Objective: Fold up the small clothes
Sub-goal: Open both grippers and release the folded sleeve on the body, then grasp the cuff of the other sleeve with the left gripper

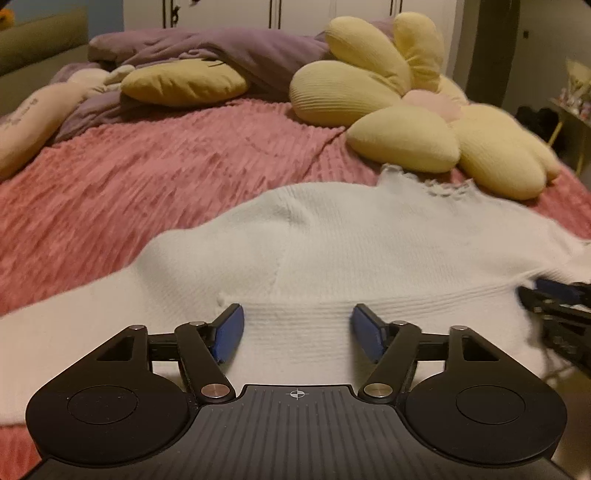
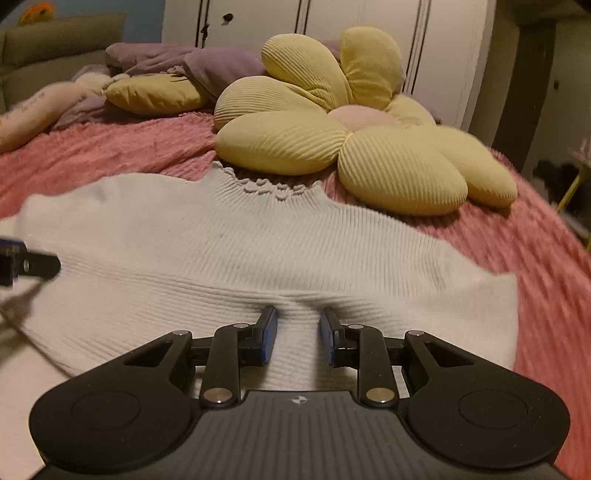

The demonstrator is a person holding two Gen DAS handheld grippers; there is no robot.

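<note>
A white knitted sweater (image 1: 332, 243) lies spread flat on the pink bedspread (image 1: 147, 173), its ruffled collar toward the far side. It also shows in the right wrist view (image 2: 236, 243). My left gripper (image 1: 297, 325) is open wide, its blue pads on either side of the ribbed hem near the sweater's left part. My right gripper (image 2: 298, 328) is open with a narrower gap, its pads at the hem fold (image 2: 299, 299) further right. Each gripper shows at the edge of the other's view.
A yellow flower-shaped cushion (image 2: 332, 147) lies just beyond the collar. A small yellow pillow (image 1: 184, 81), a purple duvet (image 1: 221, 48) and a pink pillow (image 1: 33, 118) lie at the far left. White wardrobe doors (image 2: 332, 18) stand behind the bed.
</note>
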